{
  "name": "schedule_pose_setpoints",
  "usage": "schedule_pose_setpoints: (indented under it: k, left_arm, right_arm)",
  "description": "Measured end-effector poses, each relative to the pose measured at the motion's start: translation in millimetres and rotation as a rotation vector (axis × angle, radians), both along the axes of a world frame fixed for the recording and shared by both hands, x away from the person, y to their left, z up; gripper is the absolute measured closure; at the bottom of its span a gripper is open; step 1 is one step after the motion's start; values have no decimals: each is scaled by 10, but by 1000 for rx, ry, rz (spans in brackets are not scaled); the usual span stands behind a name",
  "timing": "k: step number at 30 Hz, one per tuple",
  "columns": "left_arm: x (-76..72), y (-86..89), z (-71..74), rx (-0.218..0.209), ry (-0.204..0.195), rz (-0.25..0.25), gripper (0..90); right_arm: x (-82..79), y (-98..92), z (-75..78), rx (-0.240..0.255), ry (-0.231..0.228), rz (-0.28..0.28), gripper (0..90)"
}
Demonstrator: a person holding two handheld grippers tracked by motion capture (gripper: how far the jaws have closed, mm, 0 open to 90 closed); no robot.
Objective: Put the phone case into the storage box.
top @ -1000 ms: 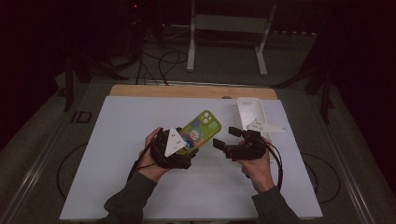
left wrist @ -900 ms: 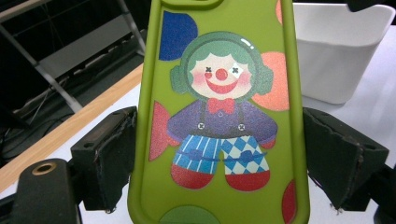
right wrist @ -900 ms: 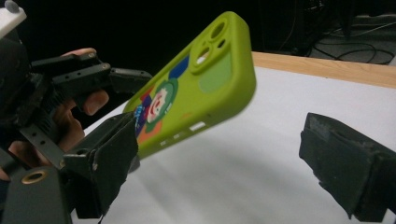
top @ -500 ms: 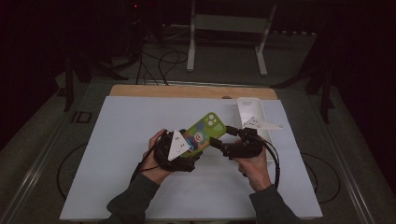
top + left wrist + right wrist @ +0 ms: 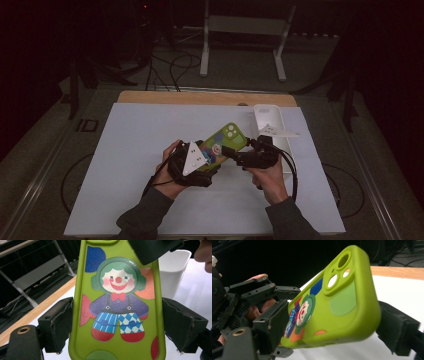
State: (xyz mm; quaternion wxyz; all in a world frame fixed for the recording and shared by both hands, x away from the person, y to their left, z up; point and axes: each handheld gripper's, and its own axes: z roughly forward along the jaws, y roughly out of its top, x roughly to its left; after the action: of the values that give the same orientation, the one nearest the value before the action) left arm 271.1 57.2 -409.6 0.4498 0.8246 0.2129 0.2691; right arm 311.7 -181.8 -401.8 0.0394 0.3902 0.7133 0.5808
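- Phone case [image 5: 117,302]: lime-green, matte rubbery, rounded corners, clown print.
- Left gripper [image 5: 117,322]: black pads clamp its long edges.
- Right gripper [image 5: 332,325]: jaws just closing round its camera end; contact unclear.

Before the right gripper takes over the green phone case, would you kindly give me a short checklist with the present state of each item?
1. Left gripper clamps the green phone case by its long edges: ok.
2. Case is lifted off the white table: ok.
3. Right gripper straddles the case's camera end: ok.
4. Right pads press on the case: cannot tell; the jaws have just been closing with the case between them.
5. White tray stays apart from both grippers: ok.
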Motion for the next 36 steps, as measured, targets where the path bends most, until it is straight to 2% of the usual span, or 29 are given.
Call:
schedule_pose_setpoints:
  k: [2, 5, 9, 11, 12, 18, 26, 36]
  left_arm:
    - [-6, -8, 1, -4, 0, -3, 163]
    - [0, -12, -5, 2, 3, -7, 163]
    - [-3, -12, -4, -14, 0, -13, 163]
    - [-4, -8, 3, -15, -3, -16, 163]
    - [-9, -6, 6, -22, -7, -18, 163]
    - [-14, 3, 12, -35, -12, -27, 163]
    - [-13, -25, -28, -13, -5, -40, 163]
    - [-4, -74, -61, 18, -10, -15, 160]
  right_arm:
    - [0, 8, -1, -1, 6, 2, 216]
    - [-1, 15, 0, 16, 7, 16, 328]
    - [1, 15, 5, 40, 14, 37, 449]
    - [2, 16, 4, 43, 18, 40, 469]
    - [8, 19, -3, 56, 26, 57, 518]
    - [18, 43, -17, 83, 52, 94, 630]
    - [19, 59, -18, 109, 69, 128, 795]
    - [-7, 98, -4, 101, 56, 146, 872]
